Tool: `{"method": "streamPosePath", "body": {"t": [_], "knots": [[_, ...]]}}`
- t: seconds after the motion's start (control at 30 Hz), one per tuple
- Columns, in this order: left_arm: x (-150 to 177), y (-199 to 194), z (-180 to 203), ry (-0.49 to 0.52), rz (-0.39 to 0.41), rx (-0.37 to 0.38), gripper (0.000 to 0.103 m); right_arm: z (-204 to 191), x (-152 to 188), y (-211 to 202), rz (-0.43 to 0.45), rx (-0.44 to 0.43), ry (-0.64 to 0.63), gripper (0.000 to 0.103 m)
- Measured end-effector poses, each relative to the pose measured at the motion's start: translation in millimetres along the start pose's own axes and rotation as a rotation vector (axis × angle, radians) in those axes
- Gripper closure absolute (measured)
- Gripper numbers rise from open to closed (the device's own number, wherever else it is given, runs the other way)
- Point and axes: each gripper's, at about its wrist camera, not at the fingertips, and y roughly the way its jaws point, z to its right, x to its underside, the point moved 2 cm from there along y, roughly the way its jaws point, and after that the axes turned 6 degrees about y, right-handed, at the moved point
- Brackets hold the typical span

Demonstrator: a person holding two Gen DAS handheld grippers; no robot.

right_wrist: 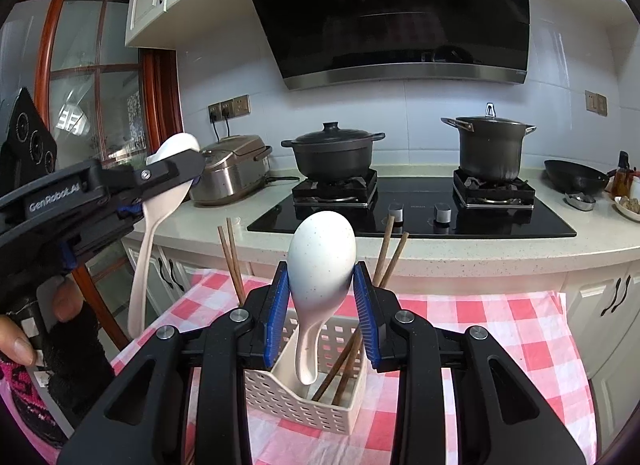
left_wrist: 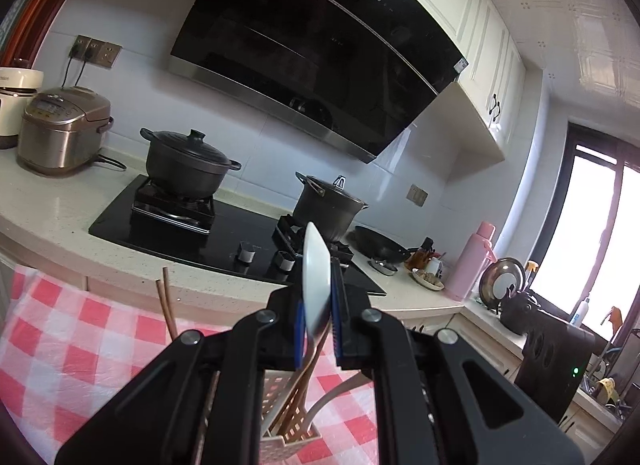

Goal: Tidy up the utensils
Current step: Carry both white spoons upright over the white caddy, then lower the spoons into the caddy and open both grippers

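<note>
Above the checked cloth (right_wrist: 460,317), each gripper's fingers clamp a white spoon, clear of the basket (right_wrist: 300,405) rim.

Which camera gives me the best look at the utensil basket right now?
The right wrist view: the basket sits below the right gripper, with its perforated walls and chopsticks visible. The left wrist view shows only a sliver of it between the gripper's arms.

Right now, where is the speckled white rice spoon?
In the right wrist view, the speckled rice spoon stands bowl-up at centre, clamped in the right gripper, its handle hanging over the perforated basket holding chopsticks.
</note>
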Motion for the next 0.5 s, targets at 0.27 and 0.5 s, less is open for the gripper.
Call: {"method": "streamPosePath", "body": {"t": [0.27,0.5], "knots": [[9.8,21.2,-5.4,-0.001,0.029,0.016,0.093,4.9,4.8,14.6,0.003,-0.024,-0.011,0.071],[16.4,42.6,-10.8,0.019,0.057,0.005,0.093,10.7,14.4,23.9,-0.008,-0.051,-0.031,0.071]]}}
